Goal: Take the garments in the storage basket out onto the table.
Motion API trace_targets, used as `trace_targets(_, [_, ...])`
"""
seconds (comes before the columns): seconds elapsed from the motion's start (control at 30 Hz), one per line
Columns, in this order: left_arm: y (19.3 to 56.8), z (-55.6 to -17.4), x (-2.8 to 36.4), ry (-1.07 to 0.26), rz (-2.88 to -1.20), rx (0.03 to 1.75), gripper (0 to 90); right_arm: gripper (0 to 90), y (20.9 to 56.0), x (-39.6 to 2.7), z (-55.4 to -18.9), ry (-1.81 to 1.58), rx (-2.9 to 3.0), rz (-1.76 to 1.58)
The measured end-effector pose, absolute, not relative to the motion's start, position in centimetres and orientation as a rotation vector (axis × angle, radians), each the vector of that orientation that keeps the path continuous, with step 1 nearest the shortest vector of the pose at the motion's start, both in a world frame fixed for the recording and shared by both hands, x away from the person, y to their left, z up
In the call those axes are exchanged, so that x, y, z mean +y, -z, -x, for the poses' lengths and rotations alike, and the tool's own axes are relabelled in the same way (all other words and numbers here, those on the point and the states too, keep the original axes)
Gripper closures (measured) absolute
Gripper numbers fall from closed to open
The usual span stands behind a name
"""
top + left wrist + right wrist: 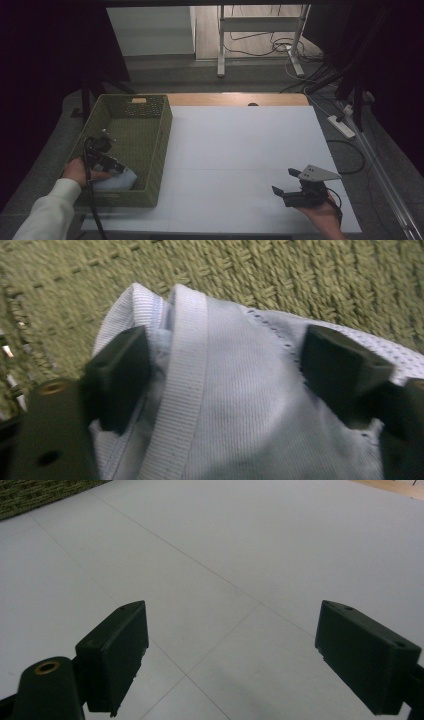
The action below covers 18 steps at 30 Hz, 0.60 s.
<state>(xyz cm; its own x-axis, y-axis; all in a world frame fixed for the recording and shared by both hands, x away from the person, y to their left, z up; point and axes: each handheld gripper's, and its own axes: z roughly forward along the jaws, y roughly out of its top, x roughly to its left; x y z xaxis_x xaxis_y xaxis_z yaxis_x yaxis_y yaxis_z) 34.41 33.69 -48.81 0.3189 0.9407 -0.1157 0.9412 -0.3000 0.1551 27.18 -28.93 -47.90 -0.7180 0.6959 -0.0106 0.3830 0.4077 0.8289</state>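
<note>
Pale blue cloth (pixel 235 405) lies bunched in the near corner of the green woven basket (pixel 150 150), which sits at the left edge of the white table (pixel 240 160). The person's left hand (pixel 75 171) reaches in over the basket's near left rim, and the left gripper (pixel 111 167) points down onto that cloth. In the left gripper view its two black jaws stand wide, one on each side of the folded fabric, with a ribbed band of the cloth running up between them. The fabric bulges in the gap and both pads lie against it, but the jaws are spread rather than pinched, and I see no real squeeze on the cloth. Behind it the woven floor of the basket fills the background.

Over at the right, the right hand (pixel 322 216) rests near the table's front edge, well apart from the basket. The right gripper (pixel 285 182) lies about level and aims left across the bare white surface, with its grey three-cornered plate on top. In the right gripper view its jaws are spread wide with nothing between them, just the table's faint seam lines, and a strip of the basket at the far upper left corner.
</note>
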Motion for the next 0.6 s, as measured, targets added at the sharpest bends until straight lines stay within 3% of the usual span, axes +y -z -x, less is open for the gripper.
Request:
trace_targets(0.17, [48.81, -34.42, 33.67, 0.058, -2.386, 1.681, 45.1, 14.0, 47.89, -29.01, -27.13, -1.218, 2.312, -0.936])
trace_targets(0.27, [48.59, -34.3, 33.64, 0.024, -2.388, 1.673, 58.6, 14.1, 47.89, -29.03, -27.13, -1.216, 2.314, -0.936])
trace_targets(0.3, [48.51, -34.28, 33.7, 0.016, -2.39, 1.673, 58.6, 14.0, 47.9, -29.03, -27.13, -1.216, 2.314, -0.936])
trace_targets(0.33, [48.49, -34.26, 33.73, 0.017, -2.391, 1.67, 65.8, 14.0, 47.89, -29.04, -27.16, -1.213, 2.319, -0.935])
trace_targets(0.47, [48.36, -34.19, 33.6, -0.001, -2.408, 1.65, 73.0, 14.0, 47.92, -28.99, -27.16, -1.212, 2.317, -0.935])
trace_targets(0.6, [48.14, -34.07, 33.5, -0.021, -2.417, 1.632, 74.3, 14.0, 47.93, -28.98, -27.18, -1.21, 2.317, -0.935])
